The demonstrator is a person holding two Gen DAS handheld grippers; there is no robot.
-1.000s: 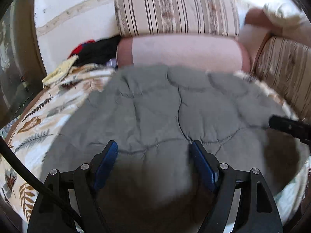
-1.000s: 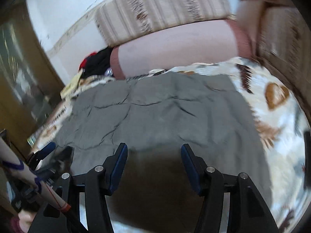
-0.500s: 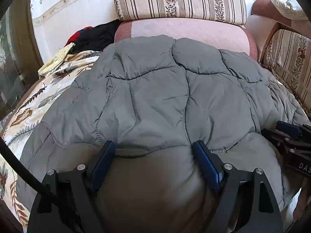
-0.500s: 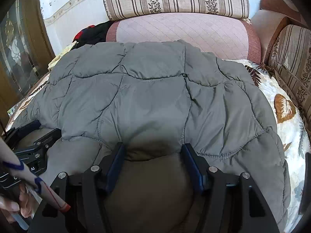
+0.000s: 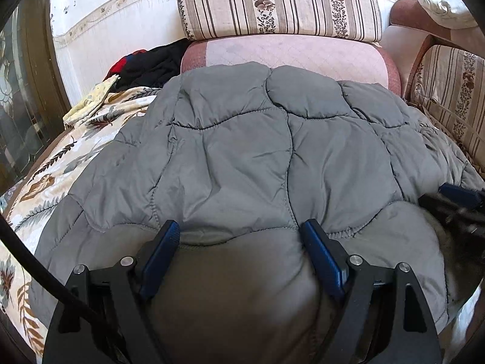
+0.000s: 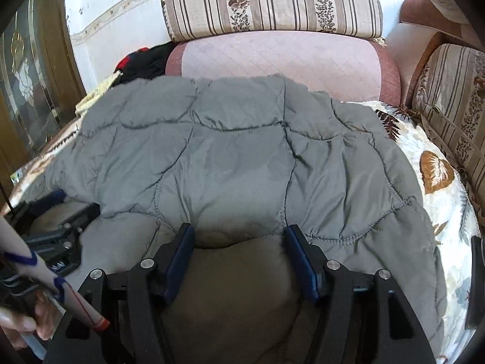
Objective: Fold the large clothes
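Since a second ago, both of your grippers have dropped with the grey quilted jacket (image 5: 242, 157), now lying ahead of them on the leaf-print cover (image 5: 45, 179). Your left gripper (image 5: 239, 233) and right gripper (image 6: 239, 235) each pinch a thick hem bunch. Set the fold square before releasing. Only the right view shows your hand (image 6: 18, 324)

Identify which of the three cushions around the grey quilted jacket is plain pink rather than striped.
The pink cushion lying directly behind the grey quilted jacket. The striped cushion stacked on top of it and the striped cushion at the right both carry brown floral stripes.
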